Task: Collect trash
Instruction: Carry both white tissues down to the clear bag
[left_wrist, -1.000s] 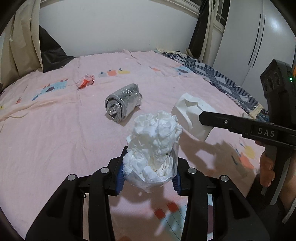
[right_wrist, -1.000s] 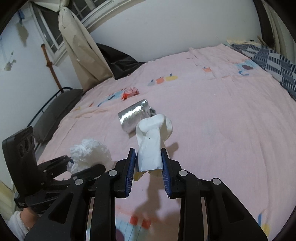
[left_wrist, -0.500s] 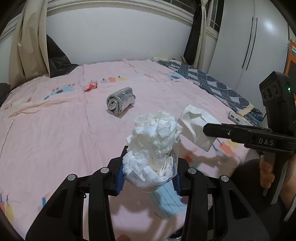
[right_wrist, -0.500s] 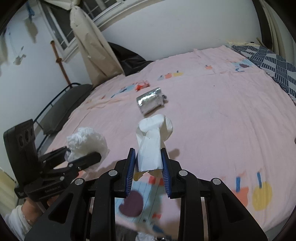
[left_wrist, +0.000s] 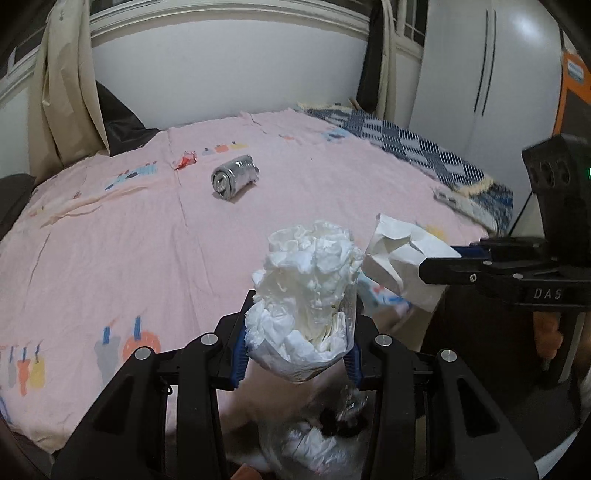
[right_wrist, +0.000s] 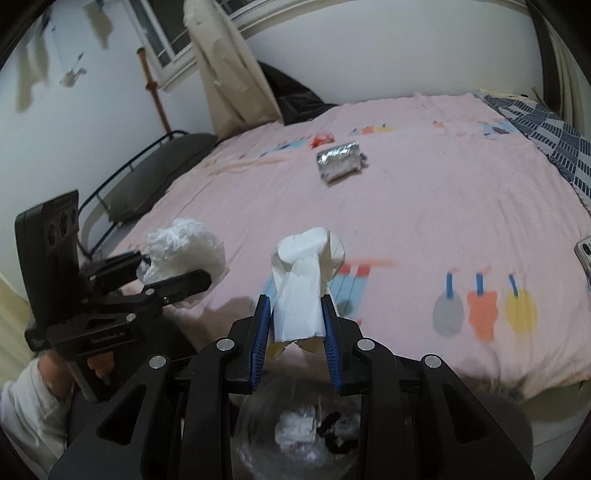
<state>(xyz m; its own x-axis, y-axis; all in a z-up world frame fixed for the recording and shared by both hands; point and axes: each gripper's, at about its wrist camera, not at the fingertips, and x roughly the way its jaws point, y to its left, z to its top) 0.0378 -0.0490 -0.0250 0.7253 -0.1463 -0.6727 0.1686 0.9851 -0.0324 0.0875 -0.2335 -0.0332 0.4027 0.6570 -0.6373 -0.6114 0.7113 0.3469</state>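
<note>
My left gripper (left_wrist: 295, 354) is shut on a crumpled white plastic wad (left_wrist: 306, 291), held in the air past the bed's near edge. It also shows in the right wrist view (right_wrist: 184, 254). My right gripper (right_wrist: 295, 321) is shut on a folded white paper piece (right_wrist: 303, 288), also seen in the left wrist view (left_wrist: 402, 254). Below both grippers is a clear trash bag (right_wrist: 314, 432) holding white scraps, also in the left wrist view (left_wrist: 317, 435). A silver foil roll (left_wrist: 233, 178) and a small red wrapper (left_wrist: 185, 160) lie far back on the pink bed sheet (left_wrist: 129, 240).
A blue patterned blanket (left_wrist: 417, 155) lies along the bed's right side. A white wardrobe (left_wrist: 491, 74) stands at right. A dark pillow and metal rail (right_wrist: 155, 173) are at the left. A phone-like object (right_wrist: 585, 253) lies at the bed's right edge.
Both grippers have pulled back from over the bed to beyond its near edge, still holding their trash. The trash bag has come into view below them.
</note>
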